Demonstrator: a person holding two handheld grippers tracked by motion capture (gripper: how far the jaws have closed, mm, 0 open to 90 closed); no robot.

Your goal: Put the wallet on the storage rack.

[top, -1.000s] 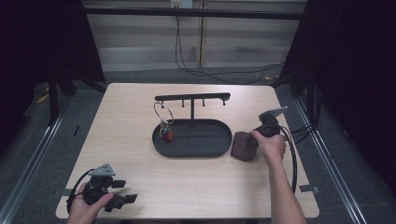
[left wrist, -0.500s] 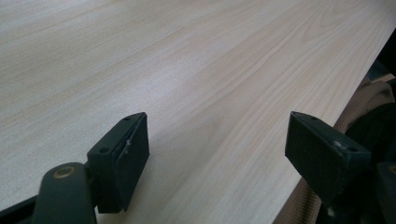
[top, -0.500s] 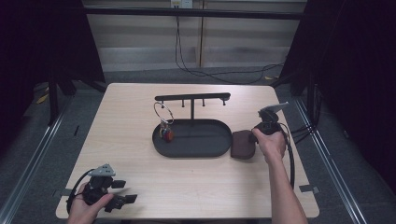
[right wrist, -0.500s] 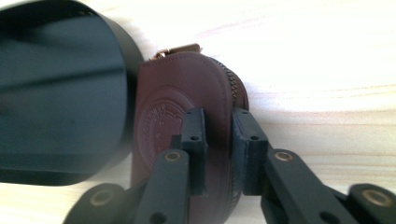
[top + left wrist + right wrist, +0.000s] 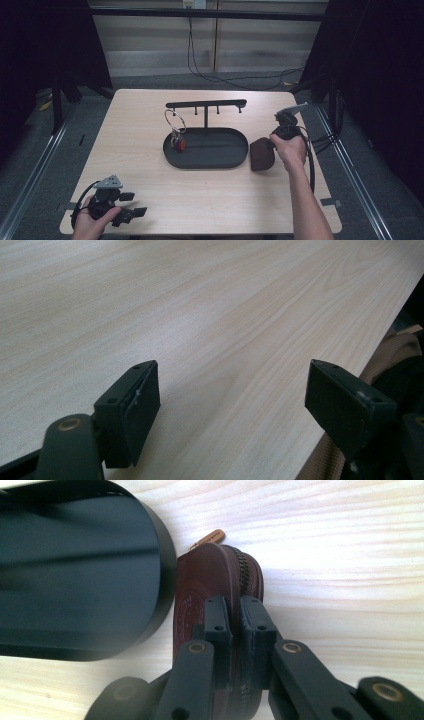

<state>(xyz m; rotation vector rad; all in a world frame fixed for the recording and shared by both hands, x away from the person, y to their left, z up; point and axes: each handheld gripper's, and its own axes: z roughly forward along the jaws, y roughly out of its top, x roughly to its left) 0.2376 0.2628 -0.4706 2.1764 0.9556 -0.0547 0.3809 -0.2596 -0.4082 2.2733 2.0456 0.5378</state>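
Note:
A dark red leather zip pouch (image 5: pixel 260 155) stands beside the right end of the black oval tray (image 5: pixel 210 165). My right gripper (image 5: pixel 270 148) is shut on it. Its jaws have just been closing, and in the right gripper view the gripper (image 5: pixel 235 615) pinches the pouch (image 5: pixel 200 575) at its zipped edge, with the tan zip pull pointing away. A key ring with a red fob (image 5: pixel 176 131) hangs from the black rack (image 5: pixel 206 104) above the tray. My left gripper (image 5: pixel 131 204) rests open at the table's front left corner, and in the left gripper view nothing lies between the gripper's (image 5: pixel 232 395) jaws.
The tray's rounded black wall (image 5: pixel 160 580) sits right next to the pouch. The rack's post rises from the tray's back edge. Light wood table (image 5: pixel 225 200) stretches between the two hands. The front table edge runs close beside the left gripper's pads (image 5: pixel 345 400).
The right hand has risen a little and its gripper has tipped more upright over the pouch. The left hand has stayed where it was.

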